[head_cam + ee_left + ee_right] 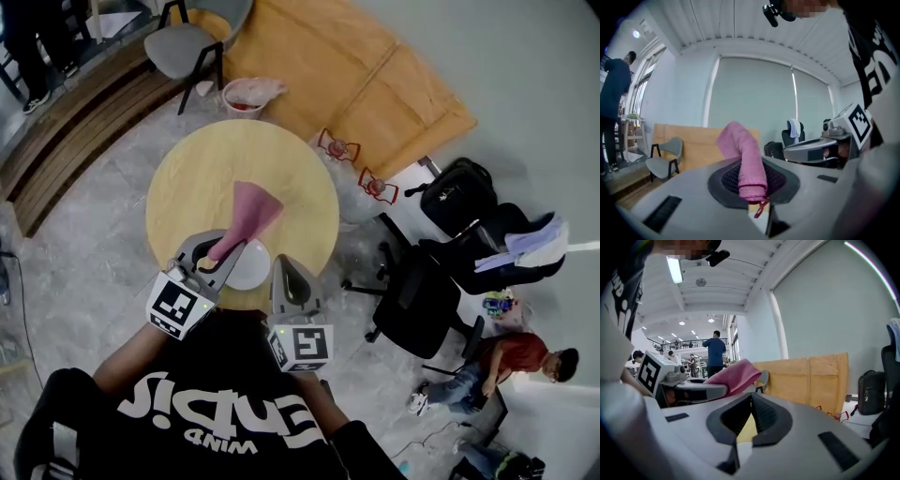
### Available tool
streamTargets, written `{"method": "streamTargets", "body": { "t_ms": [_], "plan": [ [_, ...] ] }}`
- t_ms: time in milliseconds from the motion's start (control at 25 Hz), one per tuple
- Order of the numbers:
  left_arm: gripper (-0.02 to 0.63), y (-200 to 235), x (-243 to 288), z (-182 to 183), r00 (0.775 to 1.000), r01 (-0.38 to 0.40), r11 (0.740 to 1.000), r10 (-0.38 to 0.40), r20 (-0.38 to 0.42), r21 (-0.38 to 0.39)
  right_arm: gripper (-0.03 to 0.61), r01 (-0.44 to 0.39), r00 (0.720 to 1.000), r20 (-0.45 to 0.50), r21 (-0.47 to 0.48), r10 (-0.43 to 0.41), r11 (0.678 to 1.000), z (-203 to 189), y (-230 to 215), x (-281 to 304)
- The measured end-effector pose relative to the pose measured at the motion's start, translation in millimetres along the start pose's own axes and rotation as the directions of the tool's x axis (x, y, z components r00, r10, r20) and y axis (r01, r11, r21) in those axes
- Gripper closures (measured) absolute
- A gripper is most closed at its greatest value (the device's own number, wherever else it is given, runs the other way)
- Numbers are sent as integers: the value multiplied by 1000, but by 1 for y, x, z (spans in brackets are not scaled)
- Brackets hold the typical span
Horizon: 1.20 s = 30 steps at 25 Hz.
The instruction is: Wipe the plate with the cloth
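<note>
Left hand-held gripper [755, 199] clamping cloth [746, 157], plate [253, 269] beneath

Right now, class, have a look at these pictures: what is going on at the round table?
A person stands at a round wooden table with a gripper in each hand. The left gripper is shut on a pink cloth, which sticks out from its fingers into the air. The right gripper is shut with nothing in it. A white plate lies near the table's edge, below both grippers. The cloth is not on it.
</note>
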<state>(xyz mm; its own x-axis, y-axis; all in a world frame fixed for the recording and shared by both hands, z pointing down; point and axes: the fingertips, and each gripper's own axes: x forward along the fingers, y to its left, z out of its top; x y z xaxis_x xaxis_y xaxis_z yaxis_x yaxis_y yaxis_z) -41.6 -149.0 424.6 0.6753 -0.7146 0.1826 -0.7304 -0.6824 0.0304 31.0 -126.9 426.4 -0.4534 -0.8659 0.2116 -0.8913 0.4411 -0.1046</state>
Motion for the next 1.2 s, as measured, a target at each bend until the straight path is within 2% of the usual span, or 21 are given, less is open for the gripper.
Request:
{"method": "streamTargets", "body": {
  "t_ms": [160,320,440,1200],
  "plan": [
    [563,-3,-5,3,1000,-28,1000,28,2,-4,555,9,1000,-3,8,-9,1000,-3,-2,0],
    [563,0,-8,6,997,-70,996,67,49,60,555,3,1000,1,13,-4,1000,-2,0,-1],
    [563,2,-8,9,995,-83,995,80,53,60,557,8,1000,2,5,-8,1000,-1,0,0],
    [563,-9,-11,13,998,-60,998,60,20,8,557,4,1000,21,15,-4,1000,5,3,-4]
  ]
}}
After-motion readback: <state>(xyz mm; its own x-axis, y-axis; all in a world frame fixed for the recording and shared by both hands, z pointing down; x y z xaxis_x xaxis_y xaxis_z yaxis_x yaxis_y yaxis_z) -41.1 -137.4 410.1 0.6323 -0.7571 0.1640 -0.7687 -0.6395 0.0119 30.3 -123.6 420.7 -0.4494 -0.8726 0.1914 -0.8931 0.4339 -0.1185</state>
